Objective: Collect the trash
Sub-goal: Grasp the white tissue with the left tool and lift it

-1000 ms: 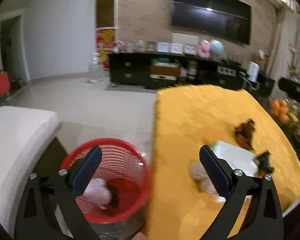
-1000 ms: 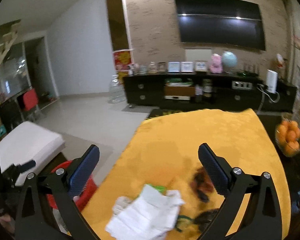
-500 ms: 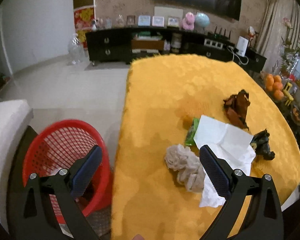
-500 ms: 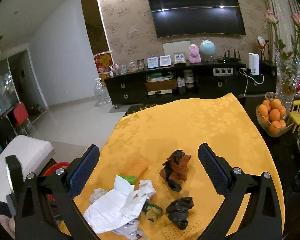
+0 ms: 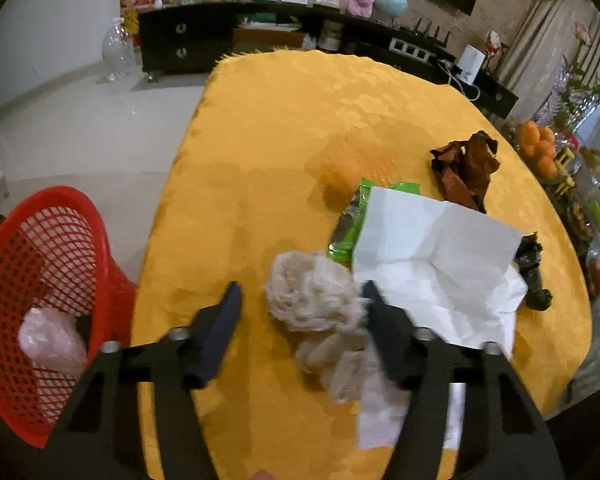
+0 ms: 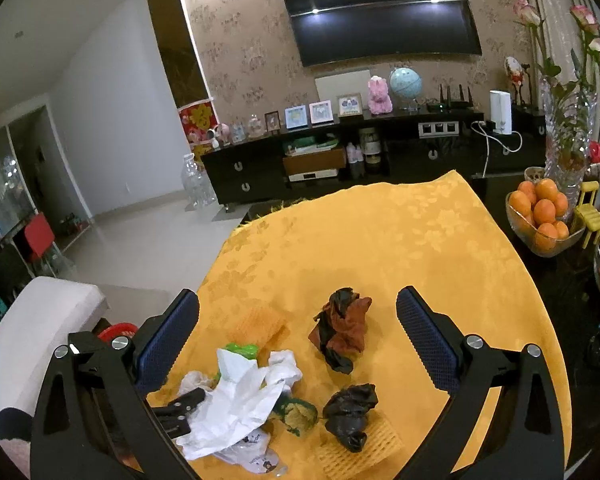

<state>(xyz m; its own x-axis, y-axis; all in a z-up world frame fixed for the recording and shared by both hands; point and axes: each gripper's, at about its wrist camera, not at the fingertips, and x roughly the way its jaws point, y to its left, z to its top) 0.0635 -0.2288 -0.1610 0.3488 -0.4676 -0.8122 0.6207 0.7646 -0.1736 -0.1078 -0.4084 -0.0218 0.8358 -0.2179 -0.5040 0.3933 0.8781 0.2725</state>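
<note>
The left gripper (image 5: 300, 300) hangs low over the yellow-clothed tabletop (image 5: 268, 128), its jaws closing around a crumpled beige wad of tissue-like paper (image 5: 312, 300). The wad lies between them near the tabletop's near edge; the right jaw is at its side, the left jaw stands apart from it, so the pads do not yet pinch it. It looks very light, soft and squashable, with a loose tail trailing toward the camera; a hold across its bulky rounded upper part should compress it and carry the tail along. A flat white sheet of paper (image 5: 432, 256) lies just beside and partly under the wad, and the right jaw may catch it too. A green foil wrapper (image 5: 350, 224) pokes out from beneath the sheet.

The right gripper (image 6: 298, 320) hovers with jaws spread wide and nothing between the pads, above a crumpled brown-and-black wrapper (image 6: 342, 332) and a black crumpled bag (image 6: 350, 414). The red mesh plastic basket (image 5: 40, 264) stands on the floor just left of the tabletop, already holding a pale pink wad.
</note>
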